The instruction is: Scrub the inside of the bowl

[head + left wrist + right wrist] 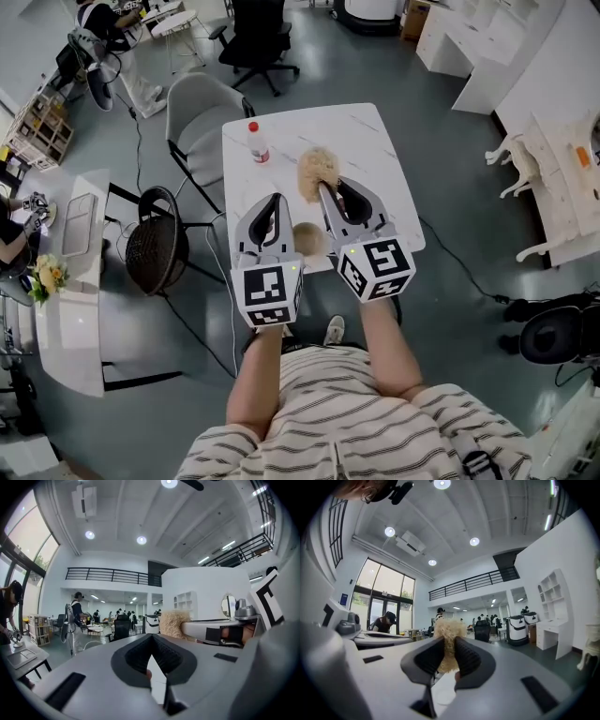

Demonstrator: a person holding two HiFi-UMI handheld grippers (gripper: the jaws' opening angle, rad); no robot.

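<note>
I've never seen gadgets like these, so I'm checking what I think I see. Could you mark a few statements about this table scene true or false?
1. The right gripper has its jaws closed on a fluffy tan scrubber. True.
2. The bottle on the table has a blue cap. False: its cap is red.
3. The scrubber is down inside the bowl. False: in the head view it shows apart from the bowl, which lies nearer the person.
4. The table has a white top. True.
</note>
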